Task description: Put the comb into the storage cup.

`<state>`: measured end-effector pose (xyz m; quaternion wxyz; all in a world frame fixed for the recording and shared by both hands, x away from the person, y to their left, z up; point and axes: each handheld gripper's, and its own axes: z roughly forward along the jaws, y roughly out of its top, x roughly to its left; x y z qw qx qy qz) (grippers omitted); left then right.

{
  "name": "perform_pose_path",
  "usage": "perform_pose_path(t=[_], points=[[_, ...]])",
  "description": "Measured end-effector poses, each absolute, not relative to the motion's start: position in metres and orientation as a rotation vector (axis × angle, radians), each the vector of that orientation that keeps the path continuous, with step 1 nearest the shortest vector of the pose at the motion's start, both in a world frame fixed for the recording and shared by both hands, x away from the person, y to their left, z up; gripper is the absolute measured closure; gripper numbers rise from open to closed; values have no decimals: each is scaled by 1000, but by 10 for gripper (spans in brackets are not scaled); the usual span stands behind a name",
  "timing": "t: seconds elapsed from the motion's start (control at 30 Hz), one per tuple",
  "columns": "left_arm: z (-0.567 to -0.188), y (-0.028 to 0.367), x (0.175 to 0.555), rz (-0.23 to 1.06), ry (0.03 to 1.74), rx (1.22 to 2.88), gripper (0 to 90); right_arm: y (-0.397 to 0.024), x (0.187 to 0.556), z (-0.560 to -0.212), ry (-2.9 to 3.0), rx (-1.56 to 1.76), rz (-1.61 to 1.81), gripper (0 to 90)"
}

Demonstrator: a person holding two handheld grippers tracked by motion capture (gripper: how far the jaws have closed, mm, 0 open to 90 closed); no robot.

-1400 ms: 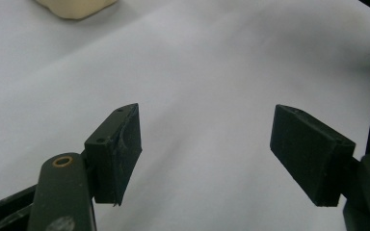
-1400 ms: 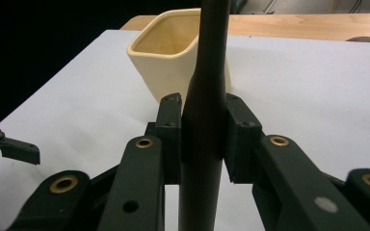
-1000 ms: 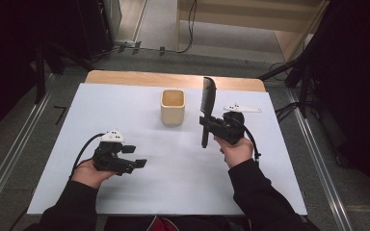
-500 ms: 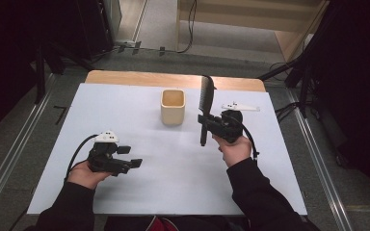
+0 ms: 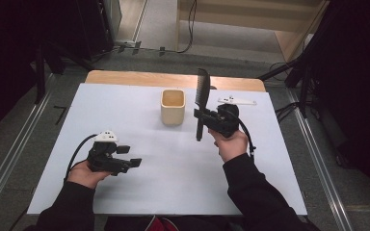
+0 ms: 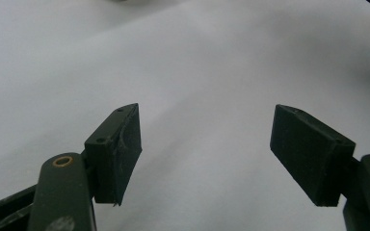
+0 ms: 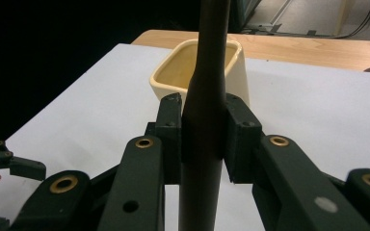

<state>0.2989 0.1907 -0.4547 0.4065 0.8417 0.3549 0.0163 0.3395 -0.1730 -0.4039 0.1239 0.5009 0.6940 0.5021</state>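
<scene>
Between the jaws of the right gripper (image 5: 201,115) stands a black comb (image 5: 202,94), pinched by its handle and held upright, toothed end rising above the jaws and handle tip hanging below them. Just beyond those jaws, slightly to their left, sits a cream square cup (image 5: 173,107) on the white table (image 5: 173,163), close to the comb but not touching it. Nearer the person, the left gripper (image 5: 129,156) rests low over the table, its jaws spread wide with bare white surface between the pads (image 6: 120,149).
</scene>
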Motion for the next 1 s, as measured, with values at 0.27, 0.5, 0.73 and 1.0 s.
perform_pose_path(t=[0.27,0.5,0.73,1.0], points=[[-455,192,300,42,906,2129,271,-163,345,-397,2033,1438,1450,699],[-456,191,300,37,908,2131,271,-159,350,-392,2017,1439,1452,699],[-456,191,300,33,909,2131,271,-155,356,-386,2009,1433,1451,699],[-456,191,300,33,913,2131,272,-149,364,-377,2002,1424,1458,699]])
